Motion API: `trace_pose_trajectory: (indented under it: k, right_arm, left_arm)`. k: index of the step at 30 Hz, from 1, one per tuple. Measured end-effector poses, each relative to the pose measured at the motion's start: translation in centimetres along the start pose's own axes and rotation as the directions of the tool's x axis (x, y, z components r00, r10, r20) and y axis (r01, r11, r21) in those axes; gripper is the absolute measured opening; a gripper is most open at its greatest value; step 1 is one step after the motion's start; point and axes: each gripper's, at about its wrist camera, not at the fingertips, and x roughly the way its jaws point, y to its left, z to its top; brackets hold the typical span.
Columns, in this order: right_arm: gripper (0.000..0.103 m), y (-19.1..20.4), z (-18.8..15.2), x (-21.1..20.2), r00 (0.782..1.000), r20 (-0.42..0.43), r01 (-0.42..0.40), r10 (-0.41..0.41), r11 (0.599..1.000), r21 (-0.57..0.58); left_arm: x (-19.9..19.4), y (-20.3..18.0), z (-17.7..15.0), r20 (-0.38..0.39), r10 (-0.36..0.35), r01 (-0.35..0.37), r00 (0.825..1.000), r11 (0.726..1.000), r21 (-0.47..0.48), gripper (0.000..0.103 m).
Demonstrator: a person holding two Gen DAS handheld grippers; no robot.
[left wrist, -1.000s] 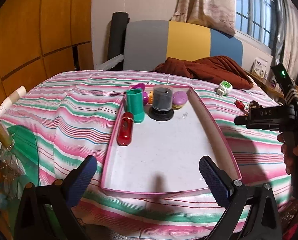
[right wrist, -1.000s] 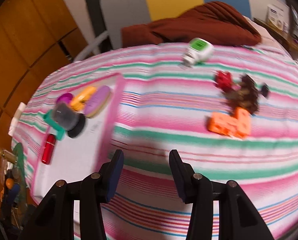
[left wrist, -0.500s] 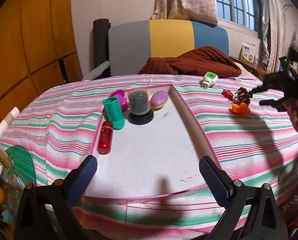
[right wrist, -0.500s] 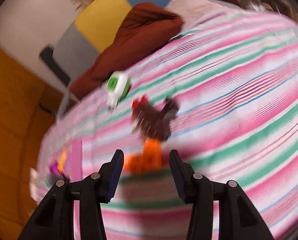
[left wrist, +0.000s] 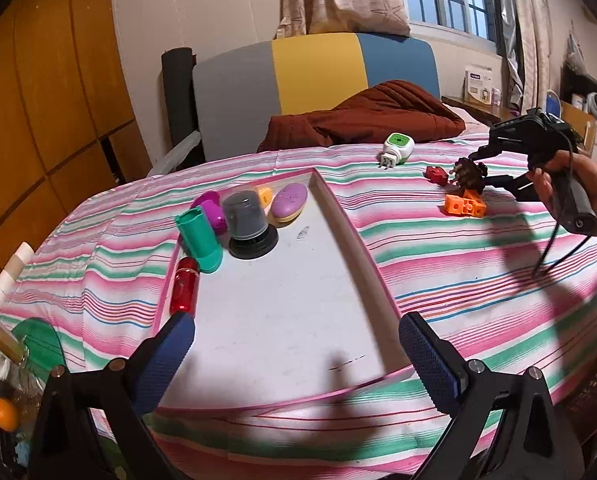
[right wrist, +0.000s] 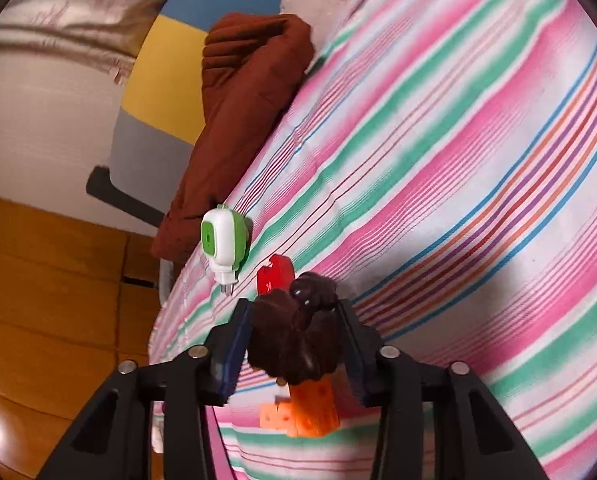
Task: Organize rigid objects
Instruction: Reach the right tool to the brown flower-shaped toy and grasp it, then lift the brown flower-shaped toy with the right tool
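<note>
A pink-rimmed white tray (left wrist: 362,252) lies on the striped bed. At its far left end are a red bottle (left wrist: 184,287), a teal cup (left wrist: 200,239), a grey-capped black-based container (left wrist: 247,221), a purple case (left wrist: 289,202) and a magenta piece (left wrist: 212,209). My left gripper (left wrist: 298,344) is open and empty over the tray's near end. My right gripper (right wrist: 294,338) has its fingers on both sides of a dark brown spiky toy (right wrist: 296,336), also seen in the left wrist view (left wrist: 468,172). An orange block piece (right wrist: 306,410) lies beside it.
A white and green plug-in device (left wrist: 396,148) and a small red piece (left wrist: 437,174) lie on the bed near the brown toy. A brown blanket (left wrist: 370,120) is bunched at the headboard. Bottles and clutter stand at the left edge (left wrist: 2,360).
My right gripper swung right from the tray side to the toys and now has its fingers around the brown toy. The left gripper drew back slightly and stayed open.
</note>
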Motion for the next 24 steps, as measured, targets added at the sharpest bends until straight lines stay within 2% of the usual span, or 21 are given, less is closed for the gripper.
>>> trace_pose_trajectory:
  k: [3, 7, 13, 16, 17, 19, 21, 23, 24]
  right_arm:
    - [0.035, -1.1, 0.5, 0.5, 1.0, -0.003, -0.02, 0.021, 0.998, 0.061]
    - [0.023, -1.5, 1.0, 0.6, 1.0, 0.006, -0.025, 0.025, 0.996, 0.081]
    - [0.023, 0.5, 0.8, 0.1, 1.0, 0.019, -0.014, 0.014, 1.0, -0.014]
    - [0.023, 2.2, 0.9, -1.7, 0.995, 0.081, 0.065, -0.055, 0.991, -0.117]
    - [0.023, 3.0, 0.8, -2.2, 0.989, 0.11, 0.117, -0.1, 0.98, -0.163]
    - [0.023, 4.3, 0.5, -2.9, 0.96, 0.175, 0.257, -0.217, 0.934, -0.25]
    - [0.023, 5.2, 0.2, -3.3, 0.909, 0.237, 0.405, -0.343, 0.861, -0.307]
    - [0.023, 5.2, 0.0, -3.1, 0.863, 0.262, 0.501, -0.433, 0.803, -0.322]
    - [0.023, 4.8, 0.2, -2.9, 0.854, 0.253, 0.518, -0.455, 0.795, -0.317]
  left_arm:
    - [0.1, -0.6, 0.2, -0.002, -0.004, 0.004, 1.0, 1.0, 0.016, 0.103]
    - [0.2, -1.5, 0.6, 0.001, -0.014, 0.014, 1.0, 0.999, 0.04, 0.103]
    - [0.6, -2.7, 2.0, 0.011, -0.038, 0.038, 0.999, 0.998, 0.052, 0.103]
    - [0.8, -3.4, 2.9, 0.02, -0.055, 0.055, 0.998, 0.997, 0.047, 0.103]
    - [0.8, -3.6, 3.2, 0.021, -0.061, 0.06, 0.998, 0.997, 0.045, 0.103]
    - [1.1, -4.3, 3.8, 0.021, -0.073, 0.072, 0.997, 0.996, 0.046, 0.103]
    - [1.5, -4.9, 4.3, 0.017, -0.08, 0.079, 0.997, 0.996, 0.049, 0.103]
    - [1.9, -5.4, 4.7, 0.01, -0.09, 0.089, 0.996, 0.995, 0.047, 0.103]
    - [2.1, -5.6, 4.9, 0.005, -0.095, 0.095, 0.995, 0.994, 0.045, 0.103]
